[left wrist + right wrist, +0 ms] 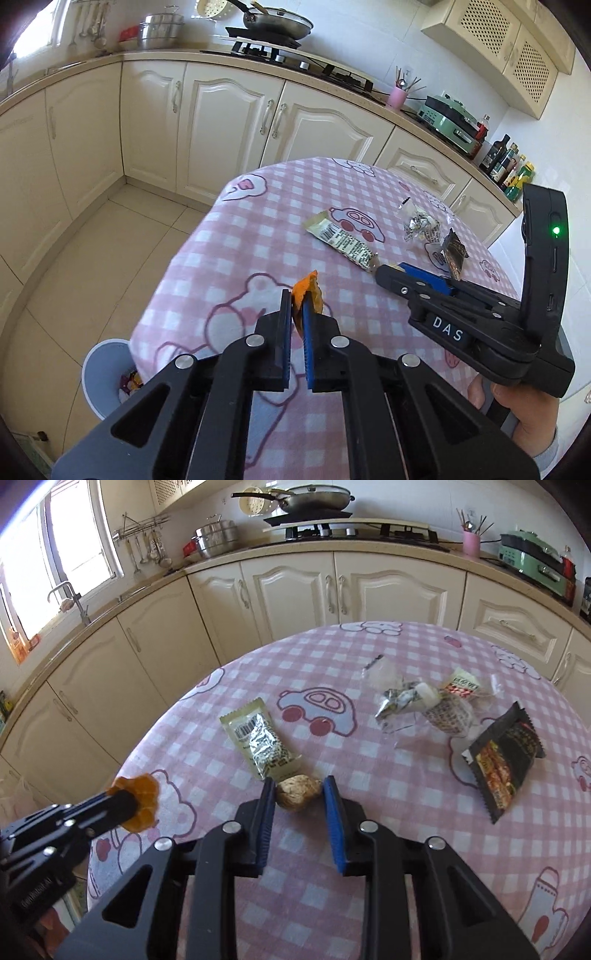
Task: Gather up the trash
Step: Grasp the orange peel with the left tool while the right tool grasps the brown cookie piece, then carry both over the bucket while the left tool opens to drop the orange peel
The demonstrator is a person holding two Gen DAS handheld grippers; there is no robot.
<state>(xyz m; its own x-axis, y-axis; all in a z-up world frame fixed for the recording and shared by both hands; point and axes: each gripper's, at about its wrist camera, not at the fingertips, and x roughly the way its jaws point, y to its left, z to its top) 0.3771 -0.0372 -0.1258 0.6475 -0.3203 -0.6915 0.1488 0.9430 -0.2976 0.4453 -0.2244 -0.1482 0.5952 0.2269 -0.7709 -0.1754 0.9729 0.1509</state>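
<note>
an orange peel (308, 295) is being pinched between the closed jaws of the left gripper (296, 306), above the near edge of the table (258, 229). a brown nut shell (298, 792) is lying on the pink checked cloth between the narrowed jaws of the right gripper (299, 794); whether the pads are pressing on it cannot be told. a pale green wrapper (258, 738) is lying just beyond the shell. crumpled clear wrappers (424, 705) and a black packet (502, 760) are lying further right. a grey bin (105, 376) is standing on the floor beside the table.
</note>
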